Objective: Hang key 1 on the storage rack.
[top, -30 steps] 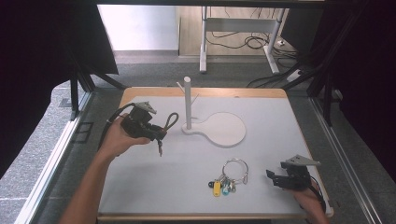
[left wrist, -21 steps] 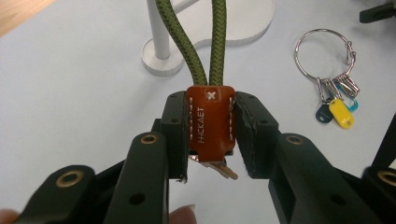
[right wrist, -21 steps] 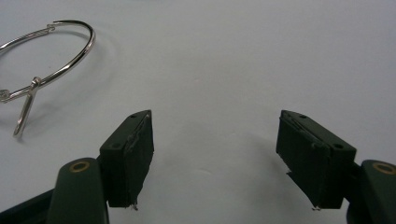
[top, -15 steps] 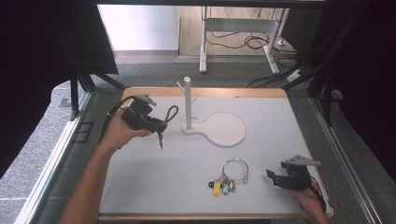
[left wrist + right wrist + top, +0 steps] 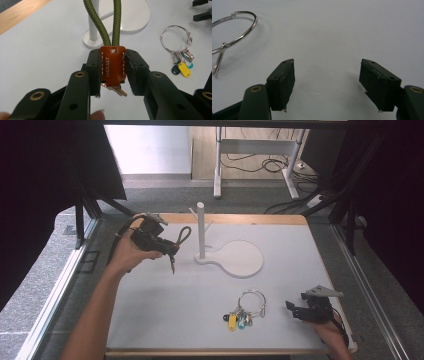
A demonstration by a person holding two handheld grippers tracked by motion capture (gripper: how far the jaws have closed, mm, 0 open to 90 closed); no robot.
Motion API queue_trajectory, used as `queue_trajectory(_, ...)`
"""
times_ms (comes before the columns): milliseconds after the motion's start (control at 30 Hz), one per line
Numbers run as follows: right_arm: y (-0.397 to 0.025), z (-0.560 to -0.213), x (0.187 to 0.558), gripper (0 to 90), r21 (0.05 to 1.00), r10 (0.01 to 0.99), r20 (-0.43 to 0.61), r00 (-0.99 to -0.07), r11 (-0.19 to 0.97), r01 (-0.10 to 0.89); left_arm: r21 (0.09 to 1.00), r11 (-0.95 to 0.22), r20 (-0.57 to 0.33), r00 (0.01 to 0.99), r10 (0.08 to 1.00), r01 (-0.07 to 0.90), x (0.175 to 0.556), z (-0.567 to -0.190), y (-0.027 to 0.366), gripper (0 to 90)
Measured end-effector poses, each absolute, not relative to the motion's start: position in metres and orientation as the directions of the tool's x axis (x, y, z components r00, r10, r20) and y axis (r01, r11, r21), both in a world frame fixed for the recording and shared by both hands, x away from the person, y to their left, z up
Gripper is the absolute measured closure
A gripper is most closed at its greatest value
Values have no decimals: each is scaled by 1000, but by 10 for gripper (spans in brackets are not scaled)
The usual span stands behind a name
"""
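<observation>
Orange leather tag [image 5: 112, 65] of an olive cord loop [image 5: 105, 22] is clamped in the left gripper [image 5: 112, 72] near the white peg stand [image 5: 201, 231], while the right gripper [image 5: 327, 82] is held wide open on the table [image 5: 190, 310].

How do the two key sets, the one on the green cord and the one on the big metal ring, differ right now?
The cord keychain is clamped by its orange leather tab in the left gripper, off the table; the ring key set lies flat near the open right gripper. The ring's keys have coloured caps. Both carry keys.
</observation>
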State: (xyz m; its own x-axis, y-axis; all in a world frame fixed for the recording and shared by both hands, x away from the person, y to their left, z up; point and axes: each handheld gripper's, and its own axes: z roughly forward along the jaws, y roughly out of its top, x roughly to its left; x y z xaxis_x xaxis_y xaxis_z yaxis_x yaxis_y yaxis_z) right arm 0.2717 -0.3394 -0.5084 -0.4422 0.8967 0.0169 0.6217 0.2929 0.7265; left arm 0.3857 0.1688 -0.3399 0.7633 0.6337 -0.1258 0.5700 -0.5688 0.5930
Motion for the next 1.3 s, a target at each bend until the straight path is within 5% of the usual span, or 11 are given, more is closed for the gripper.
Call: queue_trajectory(1300, -332, -510, 281, 295, 721, 888, 15, -460, 309, 620, 597, -544, -134, 741, 658, 590, 417, -328, 169, 669)
